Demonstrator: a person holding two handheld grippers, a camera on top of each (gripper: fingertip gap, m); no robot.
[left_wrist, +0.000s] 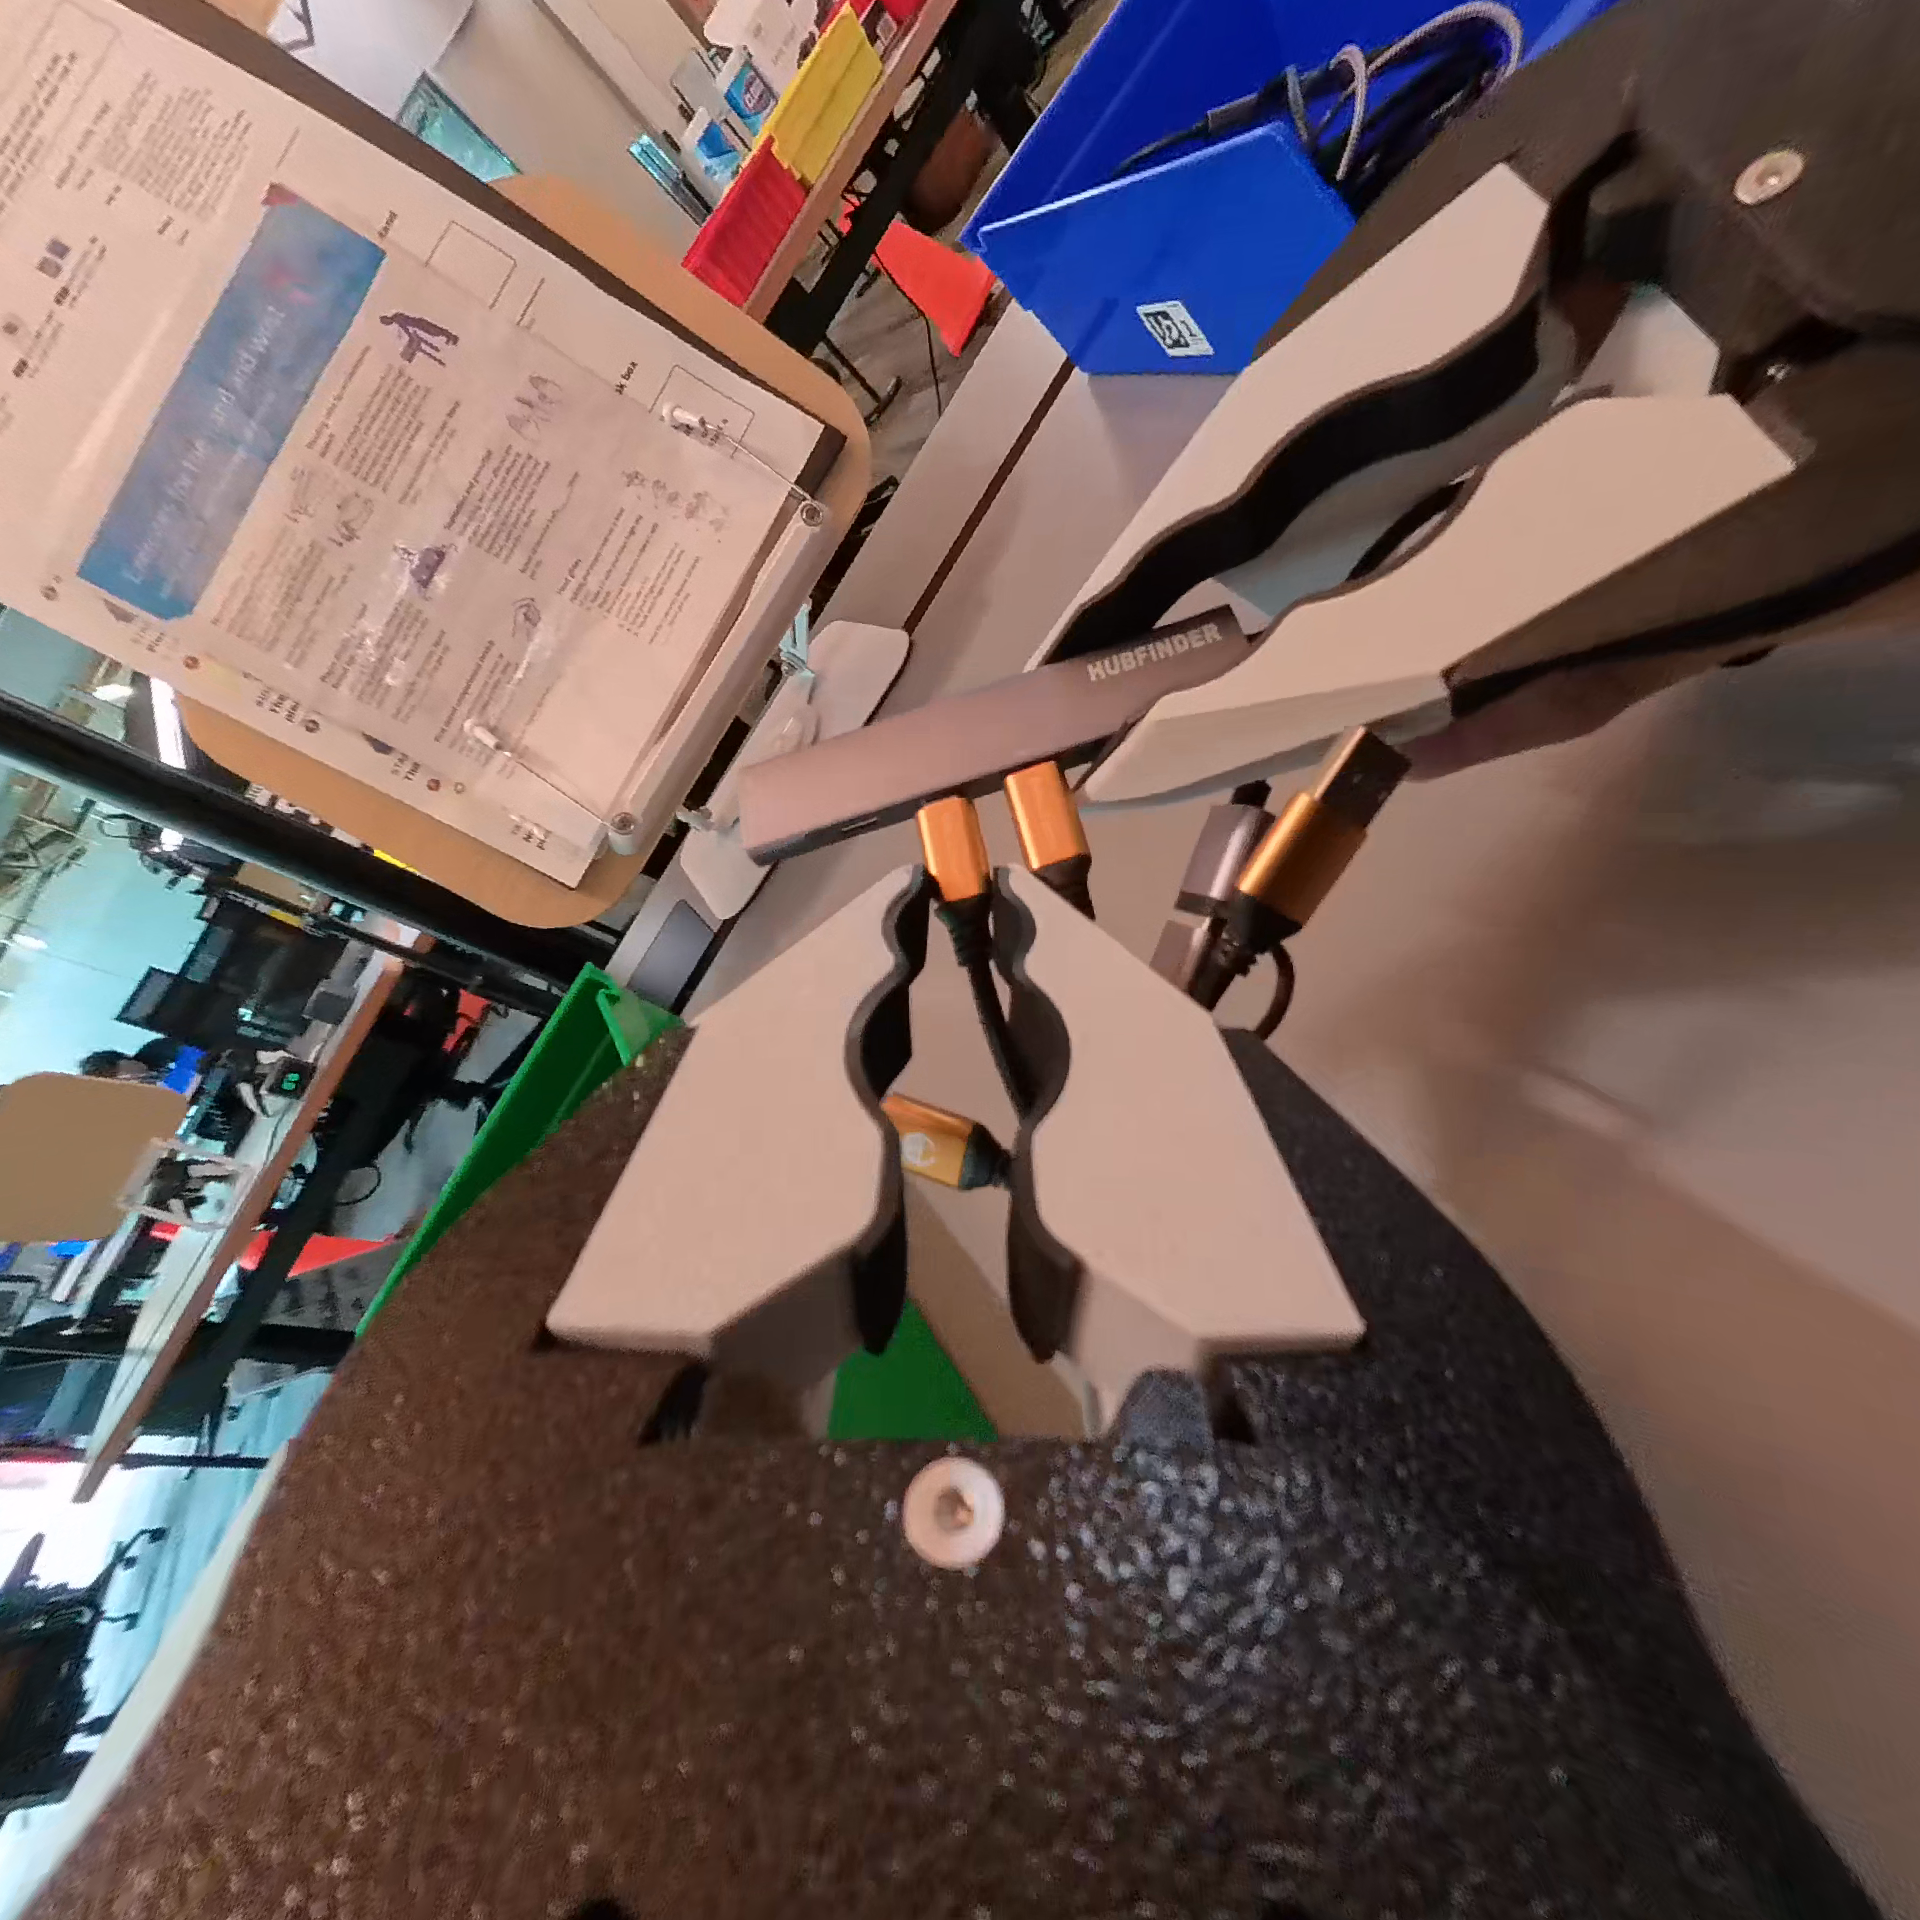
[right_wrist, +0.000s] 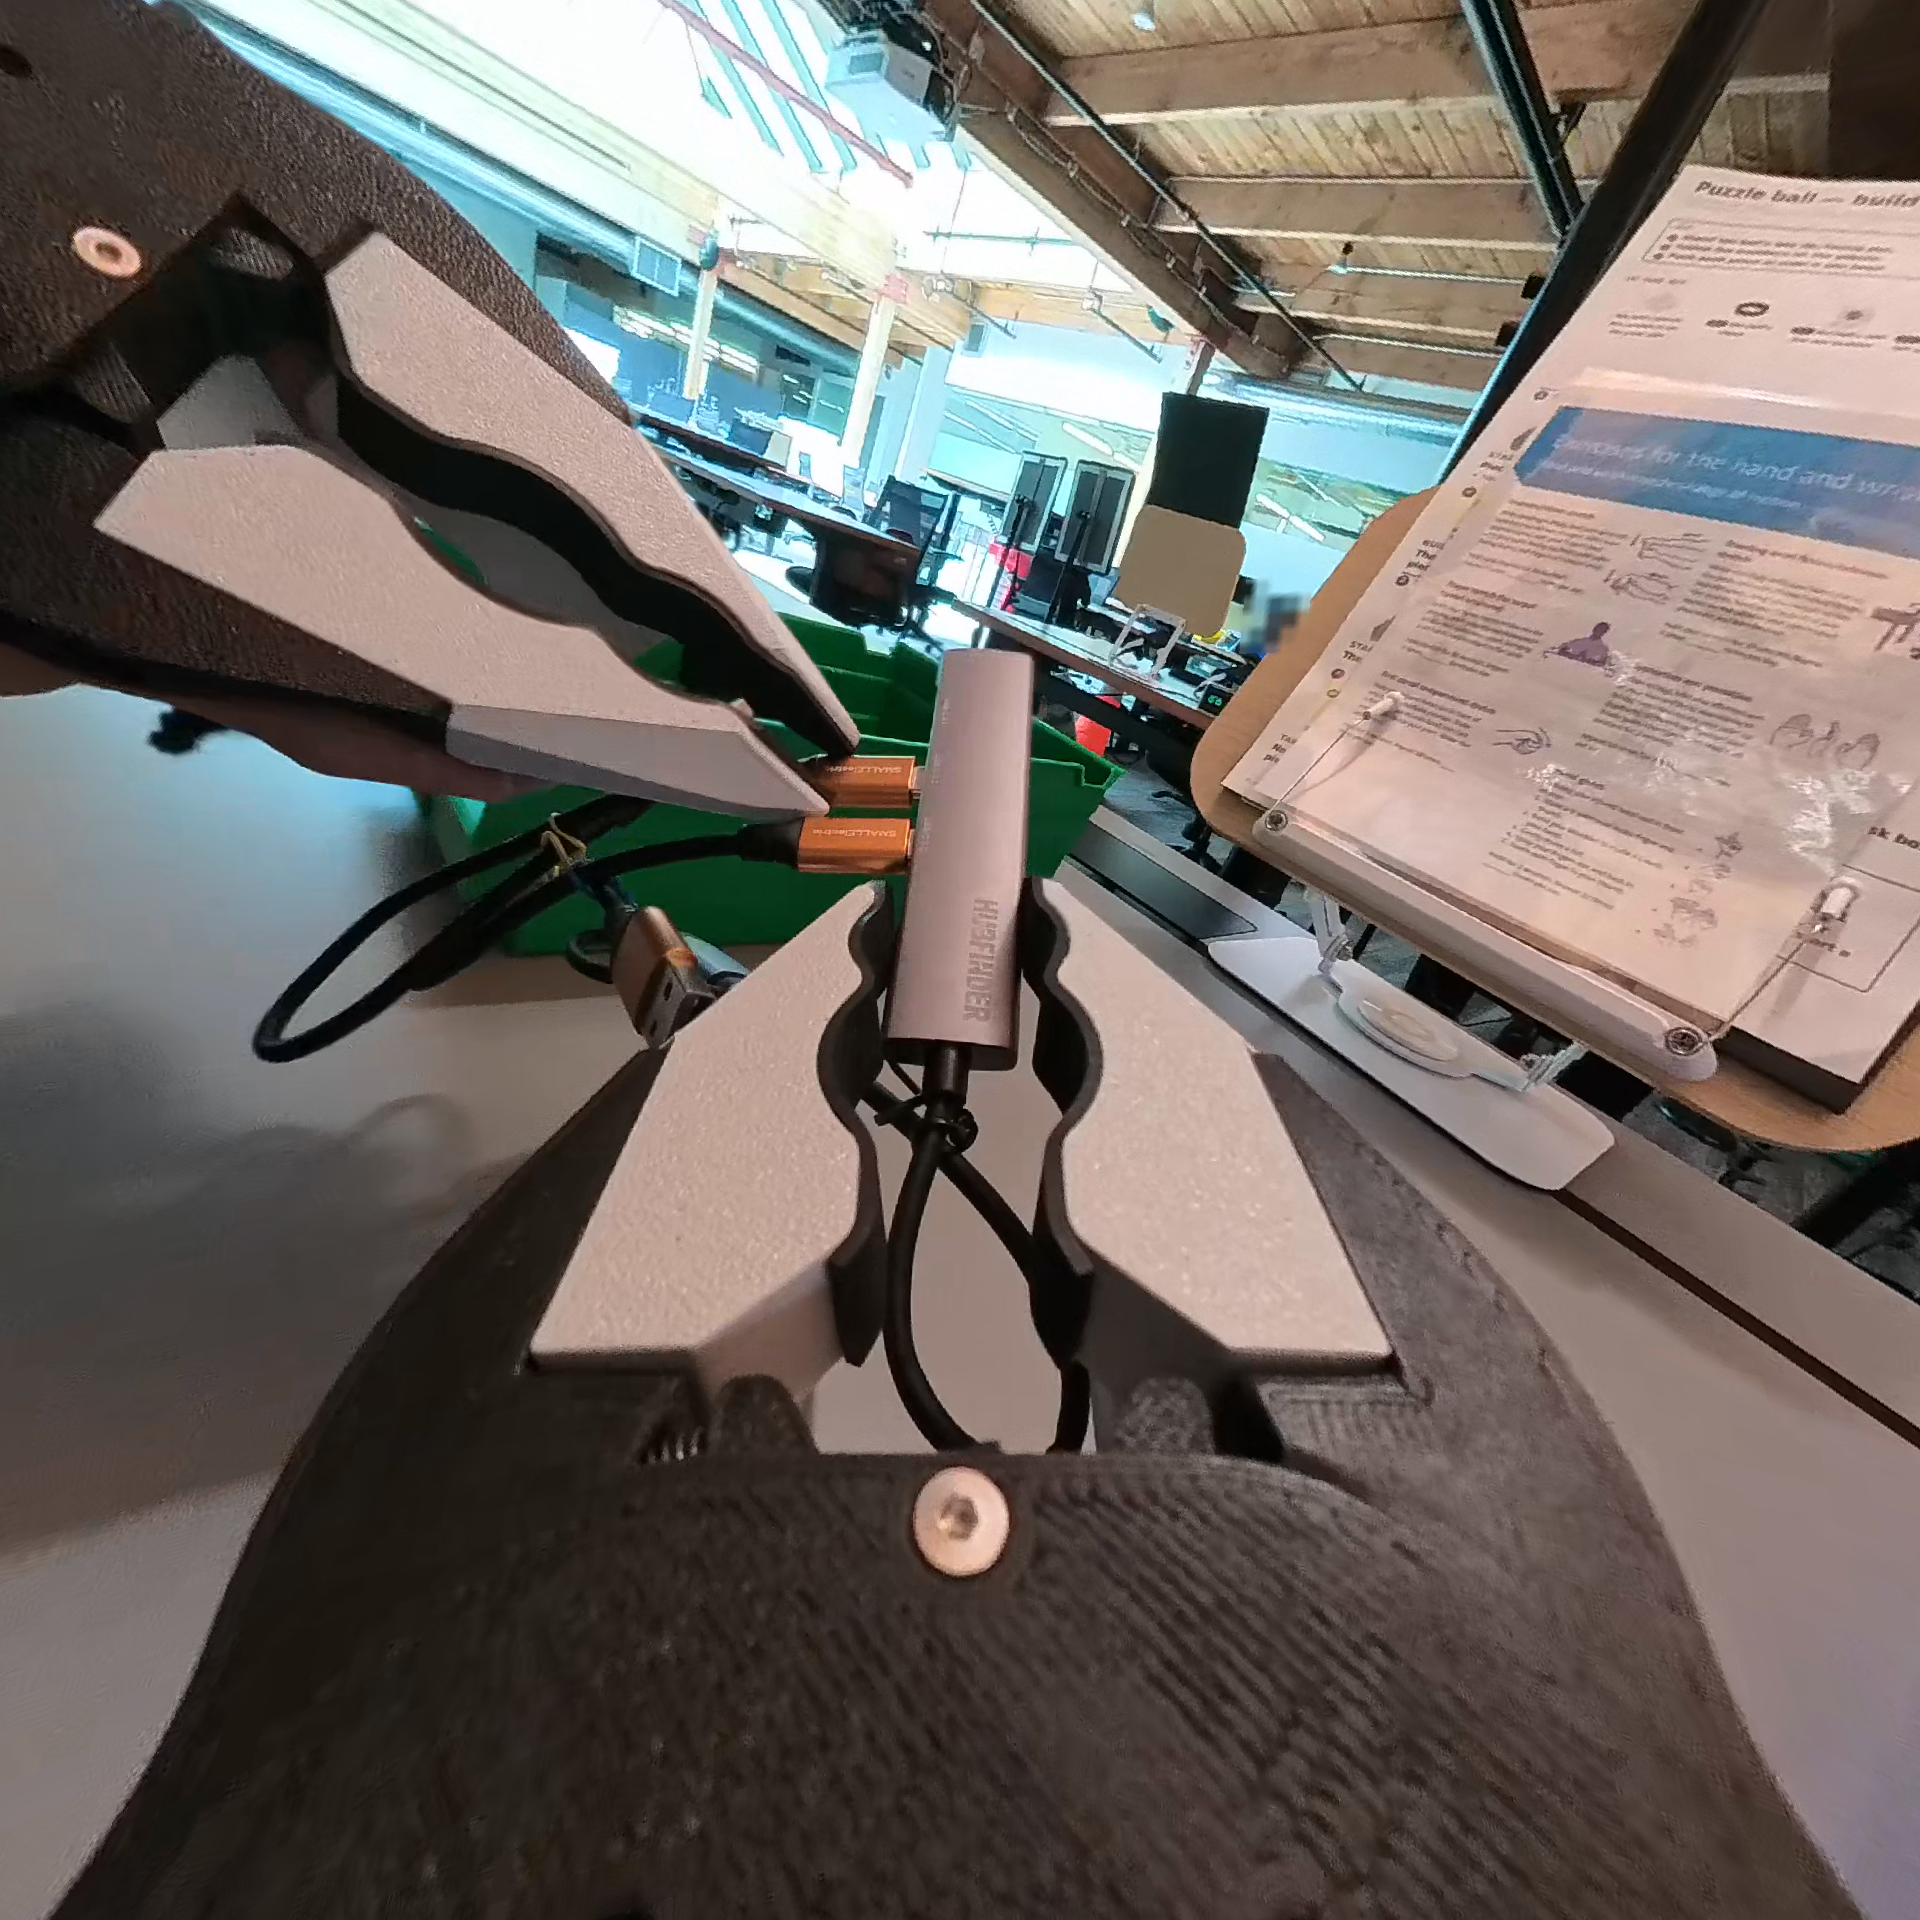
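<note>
So the grey hub (right_wrist: 971, 831) is up in the air above the white table (right_wrist: 156, 1039), with the right gripper (right_wrist: 956, 904) clamped on its cable end. Two plugs sit in its side. The left gripper (left_wrist: 956, 883) has its tips pinched on one orange plug (left_wrist: 951, 847), or maybe just behind it where the cable starts, it's hard to tell at this angle. The second orange plug (left_wrist: 1044, 816) sits right beside it, nothing touching it. A loose plug (left_wrist: 1340, 790) dangles near the hub.

The blue bin (left_wrist: 1143, 239) further back has braided cables (left_wrist: 1382, 94) in it. The green bin (right_wrist: 790, 883) is just behind the hub, can't see what's inside. A document stand (right_wrist: 1662, 675) is off to the side
</note>
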